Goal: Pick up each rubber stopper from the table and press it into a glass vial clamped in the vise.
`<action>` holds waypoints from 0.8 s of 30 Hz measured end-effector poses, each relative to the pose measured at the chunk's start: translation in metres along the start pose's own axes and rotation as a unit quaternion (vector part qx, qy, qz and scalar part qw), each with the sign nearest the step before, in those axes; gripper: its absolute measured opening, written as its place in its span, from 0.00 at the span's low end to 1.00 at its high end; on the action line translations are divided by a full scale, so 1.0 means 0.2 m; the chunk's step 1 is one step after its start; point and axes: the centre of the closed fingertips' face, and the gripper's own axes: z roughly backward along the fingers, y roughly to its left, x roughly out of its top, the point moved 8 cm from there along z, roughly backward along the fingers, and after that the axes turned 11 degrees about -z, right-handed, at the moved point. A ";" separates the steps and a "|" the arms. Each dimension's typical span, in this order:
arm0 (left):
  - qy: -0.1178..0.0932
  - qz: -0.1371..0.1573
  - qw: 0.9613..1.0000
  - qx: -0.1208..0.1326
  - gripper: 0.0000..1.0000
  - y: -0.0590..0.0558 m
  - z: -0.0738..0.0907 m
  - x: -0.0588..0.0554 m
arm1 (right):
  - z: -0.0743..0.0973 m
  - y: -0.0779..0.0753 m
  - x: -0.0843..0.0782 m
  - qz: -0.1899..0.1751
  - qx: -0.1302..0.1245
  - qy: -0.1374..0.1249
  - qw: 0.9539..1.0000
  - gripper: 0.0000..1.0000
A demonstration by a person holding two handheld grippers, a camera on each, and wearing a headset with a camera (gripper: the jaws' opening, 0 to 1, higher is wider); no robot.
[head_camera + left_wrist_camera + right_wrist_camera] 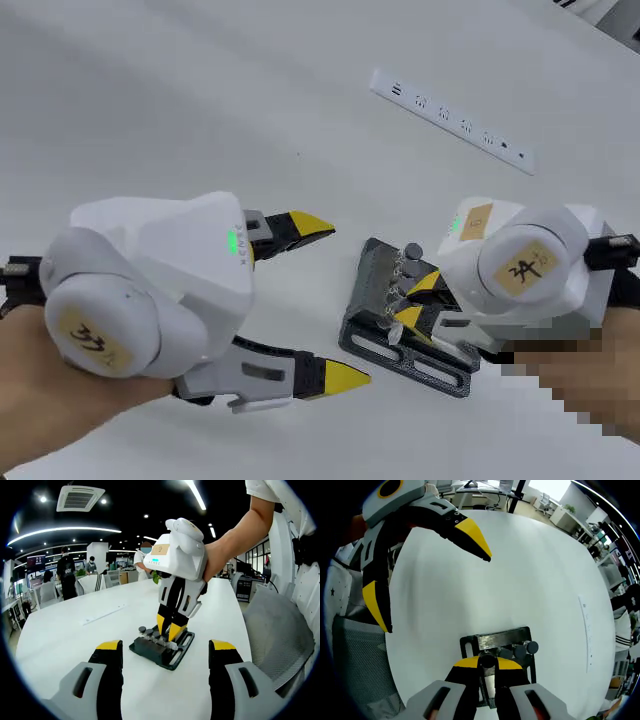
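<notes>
**Stopper insertion, pressing stage.** To the left of the vise (372, 262), the left gripper (328, 301) hovers above the white table (200, 100). Its jaws are spread wide with nothing between them, and they point toward the vise. The vise is a dark block on a slotted base plate (440, 372) and clamps a short row of glass vials (159, 641). The vials beyond the working end of the row already carry grey seated stoppers (527, 648). Directly over the vise stands the right gripper (418, 300), pointing down, with its jaws drawn close upon a dark rubber stopper (487, 660) at the mouth of the nearest vial. The frames do not show whether the plug has yet entered the glass. Beyond the vise and well apart from it lies a white power strip (450, 118).

For a sound press, the stopper axis should probably be held in line with the vial. The push should then go straight down without rocking, since a tilted plug tends to wedge on the rim or load the glass sideways. The yellow tips should stay clear of the neighbouring stoppers. The grip is best released only once the stopper sits level with the others. If the base plate tends to slide, the free left gripper could steady it.
</notes>
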 end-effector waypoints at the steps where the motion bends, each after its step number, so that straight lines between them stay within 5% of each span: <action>1: -0.001 0.000 1.000 0.000 0.69 0.00 0.00 0.00 | 0.00 0.00 0.00 -0.005 0.002 0.000 1.000 0.04; 10: -0.003 0.001 1.000 -0.003 0.68 0.00 -0.02 0.00 | -0.01 -0.05 0.00 -0.064 0.035 -0.002 0.997 0.04; 24: -0.005 0.001 1.000 -0.009 0.66 -0.01 -0.04 0.02 | -0.01 -0.02 0.01 -0.046 0.032 0.013 0.998 0.04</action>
